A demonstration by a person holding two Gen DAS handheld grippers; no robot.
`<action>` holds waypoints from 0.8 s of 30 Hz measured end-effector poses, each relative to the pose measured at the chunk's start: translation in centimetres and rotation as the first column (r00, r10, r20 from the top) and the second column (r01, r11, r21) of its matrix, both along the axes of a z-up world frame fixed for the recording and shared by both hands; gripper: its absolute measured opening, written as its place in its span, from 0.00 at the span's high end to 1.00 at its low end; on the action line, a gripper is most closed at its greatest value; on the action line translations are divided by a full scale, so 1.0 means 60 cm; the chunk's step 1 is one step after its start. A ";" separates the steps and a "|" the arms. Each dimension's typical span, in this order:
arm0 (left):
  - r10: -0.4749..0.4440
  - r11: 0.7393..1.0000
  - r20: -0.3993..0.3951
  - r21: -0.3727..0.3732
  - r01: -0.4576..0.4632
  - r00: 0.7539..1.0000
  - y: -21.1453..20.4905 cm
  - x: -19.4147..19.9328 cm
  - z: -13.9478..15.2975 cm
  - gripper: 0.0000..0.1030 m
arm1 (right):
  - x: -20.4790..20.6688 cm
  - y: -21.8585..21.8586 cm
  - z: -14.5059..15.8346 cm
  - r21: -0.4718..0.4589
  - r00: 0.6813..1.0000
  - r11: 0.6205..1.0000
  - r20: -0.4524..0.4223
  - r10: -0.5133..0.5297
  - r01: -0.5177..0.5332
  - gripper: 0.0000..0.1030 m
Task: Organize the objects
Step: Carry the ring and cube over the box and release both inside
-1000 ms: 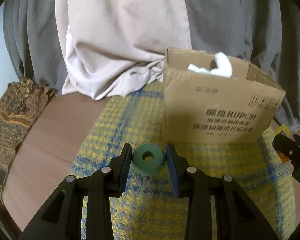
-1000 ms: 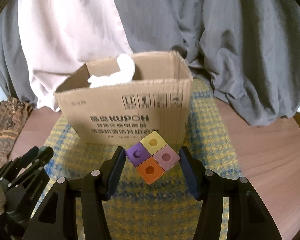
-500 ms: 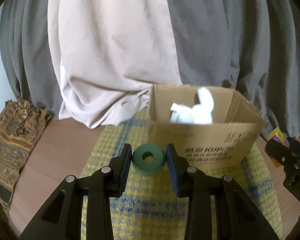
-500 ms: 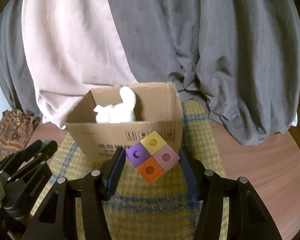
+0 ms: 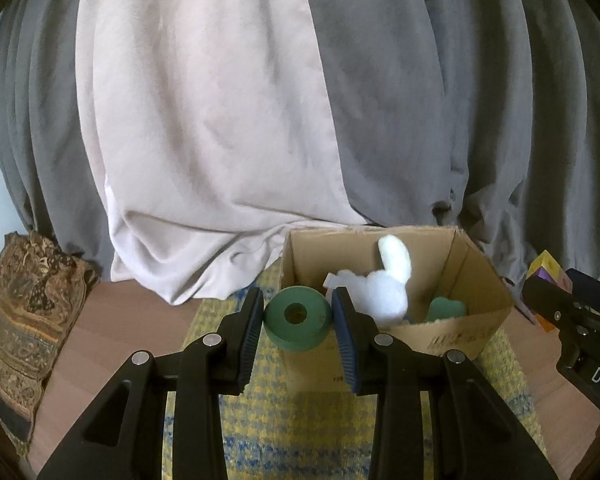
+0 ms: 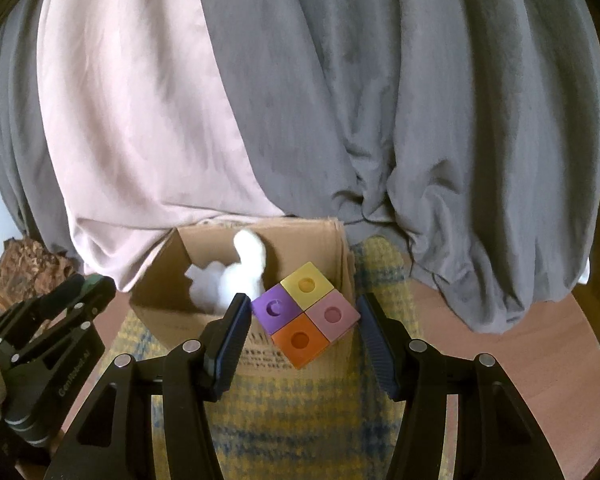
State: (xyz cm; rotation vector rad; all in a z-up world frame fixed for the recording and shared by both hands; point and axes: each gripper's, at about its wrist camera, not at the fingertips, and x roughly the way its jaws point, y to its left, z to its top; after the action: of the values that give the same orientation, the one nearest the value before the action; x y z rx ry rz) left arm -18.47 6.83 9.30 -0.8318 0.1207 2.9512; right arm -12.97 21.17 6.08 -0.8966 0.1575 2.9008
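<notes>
My left gripper (image 5: 298, 318) is shut on a green ring (image 5: 298, 319) and holds it above the near left corner of an open cardboard box (image 5: 460, 332). My right gripper (image 6: 305, 322) is shut on a block of purple, yellow, pink and orange cubes (image 6: 305, 314), held above the box's (image 6: 168, 320) near right side. Inside the box lie a white fluffy toy (image 5: 384, 288) and a green piece (image 5: 446, 308). The toy also shows in the right wrist view (image 6: 240, 276).
The box stands on a yellow and blue woven mat (image 5: 300, 432) on a round wooden table (image 6: 548, 344). Grey and pale pink cloths (image 5: 220, 120) hang behind. A patterned brown fabric (image 5: 20, 312) lies at the table's left edge.
Both grippers have risen with their objects and now look down into the box from above; the box's inside has come into view.
</notes>
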 end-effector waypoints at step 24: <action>-0.013 1.000 0.051 -0.009 0.014 0.999 0.010 -0.117 -0.005 0.66 | -0.122 0.016 -0.010 -0.029 0.998 1.000 0.068 -0.004 0.006 0.46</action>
State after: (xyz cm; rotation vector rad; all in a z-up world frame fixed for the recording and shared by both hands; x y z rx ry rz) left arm -25.48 7.41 8.98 -0.9028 0.1362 2.9162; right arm -20.27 22.11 5.49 -0.9959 0.1964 2.8660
